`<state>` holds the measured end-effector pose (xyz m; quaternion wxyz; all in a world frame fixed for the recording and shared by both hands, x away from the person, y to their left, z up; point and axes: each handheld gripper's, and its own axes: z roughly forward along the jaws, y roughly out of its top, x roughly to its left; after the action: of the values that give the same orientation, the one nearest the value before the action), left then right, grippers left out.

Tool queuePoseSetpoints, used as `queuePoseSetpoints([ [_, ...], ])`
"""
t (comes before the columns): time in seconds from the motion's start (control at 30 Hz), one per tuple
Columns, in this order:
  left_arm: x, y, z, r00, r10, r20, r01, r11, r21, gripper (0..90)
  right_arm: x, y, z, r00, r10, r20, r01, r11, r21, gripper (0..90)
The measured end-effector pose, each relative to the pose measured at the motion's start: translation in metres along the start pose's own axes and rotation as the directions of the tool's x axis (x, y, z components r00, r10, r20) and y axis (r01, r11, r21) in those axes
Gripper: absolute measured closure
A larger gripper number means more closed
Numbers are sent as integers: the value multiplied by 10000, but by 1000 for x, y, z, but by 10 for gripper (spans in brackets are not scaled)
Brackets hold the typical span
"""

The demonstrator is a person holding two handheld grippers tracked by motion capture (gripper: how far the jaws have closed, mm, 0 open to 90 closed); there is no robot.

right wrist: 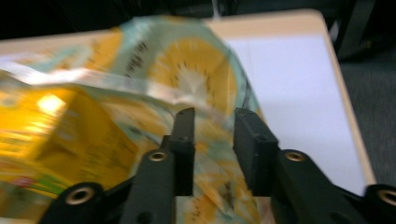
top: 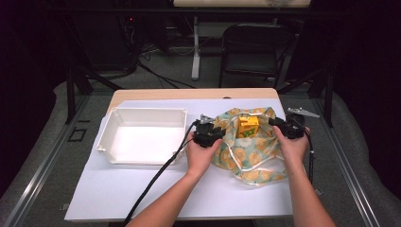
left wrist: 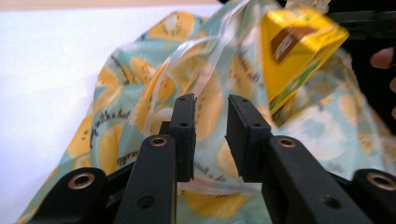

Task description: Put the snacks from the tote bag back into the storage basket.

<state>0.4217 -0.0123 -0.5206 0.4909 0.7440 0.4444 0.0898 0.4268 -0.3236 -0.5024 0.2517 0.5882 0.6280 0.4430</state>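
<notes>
The worktop (top: pixel 156 198) carries a white sheet, a white tray (top: pixel 109 138) and a fabric bag (top: pixel 255 156). The tray sits at about 9 o'clock from the centre of the sheet. The bag, pale green with a yellow citrus-slice print and a clear drawstring, lies at about 3 o'clock from the tray, well apart from it, with its mouth spread wide.

A yellow carton (top: pixel 248 126) stands inside the open mouth of the bag, towards 12 o'clock of the fabric. In the left gripper view the carton (left wrist: pixel 299 51) is tilted, resting against the bag's inner wall at about 1 o'clock from the jaws.

The left claw (top: pixel 208 135) is at the bag's 9 o'clock rim, held in the person's left hand (top: pixel 201 156). In the left gripper view the left claw (left wrist: pixel 210 105) stands released: a clear gap separates the pads, with bag fabric (left wrist: pixel 140 88) and the drawstring behind and below them, and no pad pressing on cloth.

The right claw (top: pixel 283 126) is at the bag's 3 o'clock rim, held in the right hand (top: pixel 293 146). In the right gripper view the right claw (right wrist: pixel 212 116) is likewise released, jaws parted, the bag's rim (right wrist: pixel 196 74) lying just beyond the tips at 12 o'clock. That view is blurred; the carton (right wrist: pixel 60 135) shows as a yellow mass at 9 o'clock.
</notes>
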Motion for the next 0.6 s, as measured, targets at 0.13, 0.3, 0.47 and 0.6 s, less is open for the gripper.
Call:
queuePoseSetpoints([
  [0.13,-5,1,-4,9999,135,68,-133,9997,-220,685,15,5,-23,9988,-491,5,490,9965,-680,474],
  [0.3,-10,-3,-9,9984,514,221,-510,9985,-174,705,33,0,-41,9957,-931,0,926,9905,-1012,396],
  [0.47,-14,-6,-12,9972,663,357,-653,9975,-279,776,55,-11,-44,9957,-807,-454,762,9927,-936,310],
  [0.6,-15,-9,-16,9967,771,267,-760,9964,-381,715,68,-17,-38,9947,-963,-366,928,9918,-883,233],
])
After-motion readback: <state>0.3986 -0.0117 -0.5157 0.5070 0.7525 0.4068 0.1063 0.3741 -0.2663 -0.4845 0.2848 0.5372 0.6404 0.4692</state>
